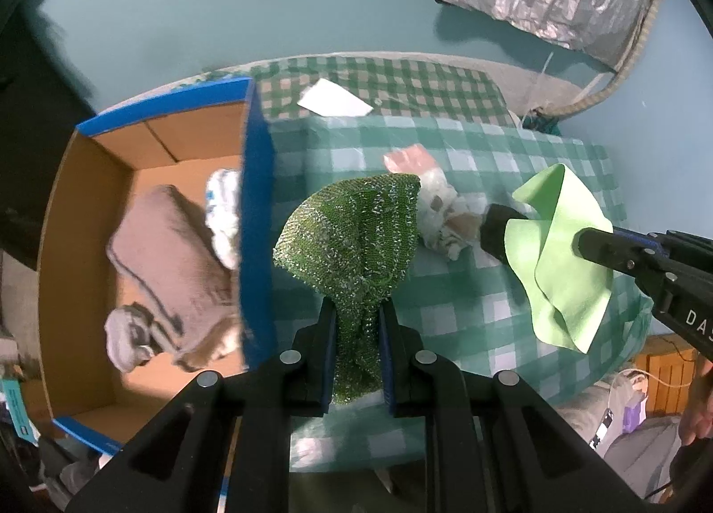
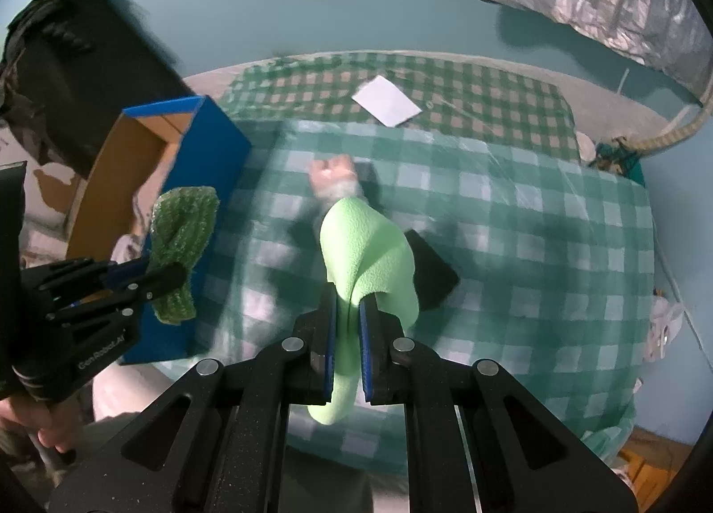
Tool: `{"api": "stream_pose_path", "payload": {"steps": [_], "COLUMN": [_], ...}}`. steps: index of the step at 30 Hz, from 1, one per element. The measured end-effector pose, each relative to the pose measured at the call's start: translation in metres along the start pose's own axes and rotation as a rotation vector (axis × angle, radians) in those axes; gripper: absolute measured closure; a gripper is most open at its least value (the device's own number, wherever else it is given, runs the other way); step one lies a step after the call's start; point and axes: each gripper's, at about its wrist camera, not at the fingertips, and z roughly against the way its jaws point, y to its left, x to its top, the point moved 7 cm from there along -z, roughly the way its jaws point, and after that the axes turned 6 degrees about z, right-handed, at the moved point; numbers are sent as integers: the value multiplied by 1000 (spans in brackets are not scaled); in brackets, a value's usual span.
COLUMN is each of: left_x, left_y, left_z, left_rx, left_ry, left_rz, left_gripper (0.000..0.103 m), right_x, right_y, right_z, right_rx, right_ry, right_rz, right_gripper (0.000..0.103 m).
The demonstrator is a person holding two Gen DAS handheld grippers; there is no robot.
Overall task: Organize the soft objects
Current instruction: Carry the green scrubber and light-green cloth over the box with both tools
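Note:
My left gripper (image 1: 356,312) is shut on a dark green glittery mesh cloth (image 1: 352,232), which hangs above the checked table just right of the box's blue wall; the same cloth (image 2: 180,241) and left gripper (image 2: 167,277) show in the right wrist view. My right gripper (image 2: 346,295) is shut on a light green fleece cloth (image 2: 370,250), lifted over the table; the left wrist view shows that cloth (image 1: 563,259) and the right gripper (image 1: 541,232). A crumpled white rag (image 1: 441,214) and a pink cloth (image 1: 407,159) lie on the table between both grippers.
A cardboard box with blue outer walls (image 1: 256,210) stands at the table's left, holding a brown folded cloth (image 1: 174,254), a white-and-blue cloth (image 1: 223,210) and a grey sock (image 1: 127,339). A white paper (image 1: 334,101) lies at the table's far side. A black flat object (image 2: 430,268) lies under the fleece.

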Motion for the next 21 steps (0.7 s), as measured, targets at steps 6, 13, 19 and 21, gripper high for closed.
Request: {"api": "stream_pose_path", "payload": {"steps": [6,13,19,21], "left_x": [-1,0,0,0], "left_y": [19,45,66,75], "left_z": [18,35,46,48], "left_rx": [9,33,48,56], "left_ry": [-25,-50,-70,-73], "left_rz": [33,70,110,125], "left_gripper": [86,86,86,86], "right_x": [13,29,44,49], "right_y": [25,55,77,84], "right_z": [5,10,14,14], "right_rx": [14,43,71,81], "right_ry": [-14,-33,-49,-53], "right_rz": [38,81,114,124], "right_gripper": [94,94,94,94]}}
